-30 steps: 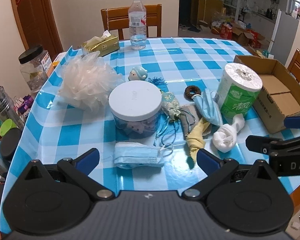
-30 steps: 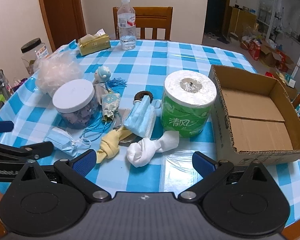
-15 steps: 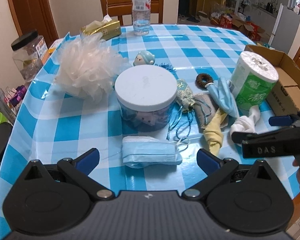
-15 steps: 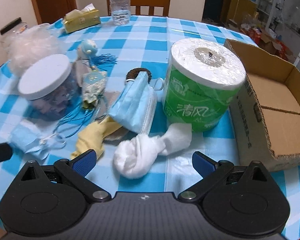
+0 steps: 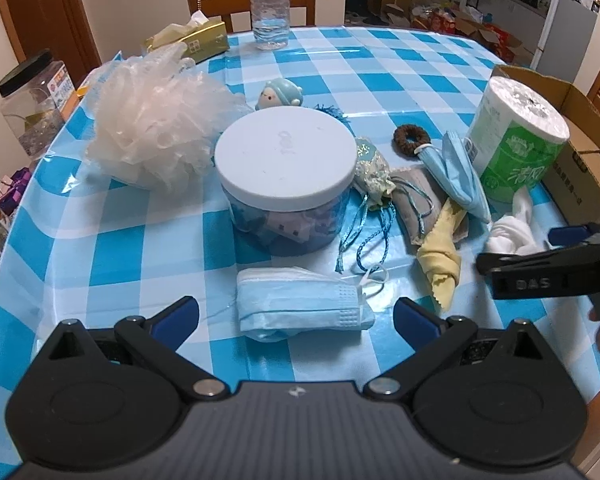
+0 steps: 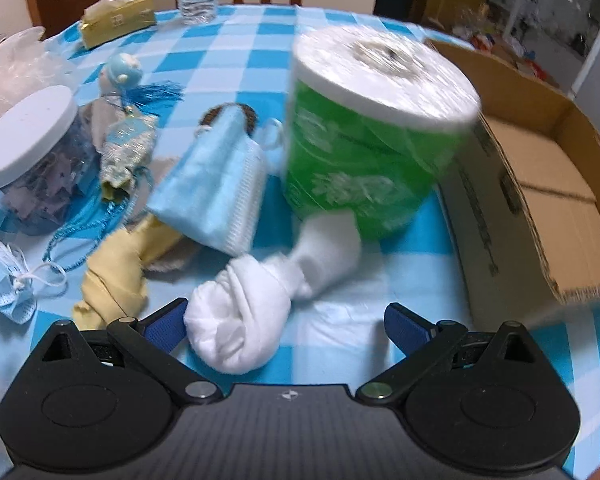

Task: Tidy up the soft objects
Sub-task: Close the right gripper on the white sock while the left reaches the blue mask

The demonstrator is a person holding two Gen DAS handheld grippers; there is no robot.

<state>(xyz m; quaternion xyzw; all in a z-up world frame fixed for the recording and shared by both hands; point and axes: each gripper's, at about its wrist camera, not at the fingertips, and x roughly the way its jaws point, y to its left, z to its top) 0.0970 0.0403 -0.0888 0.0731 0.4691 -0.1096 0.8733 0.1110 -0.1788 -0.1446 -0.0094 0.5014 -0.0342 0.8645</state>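
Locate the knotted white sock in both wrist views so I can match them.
Left wrist: white sock at far right, mid-height, just beyond the right gripper tips.
Right wrist: white sock at bottom centre, between the open right gripper fingers, nearer the left one.
Shared landmark: green toilet roll, directly behind the sock.

- Your water bottle (image 5: 269, 4) at twelve o'clock loses its cap to the top edge in both views.
- The toilet roll (image 6: 374, 136) is motion-blurred; its label cannot be read.
- The hair tie (image 6: 230, 118) sits mostly hidden behind the folded mask (image 6: 216, 196).
- The cardboard box (image 6: 540, 184) runs off at three o'clock.
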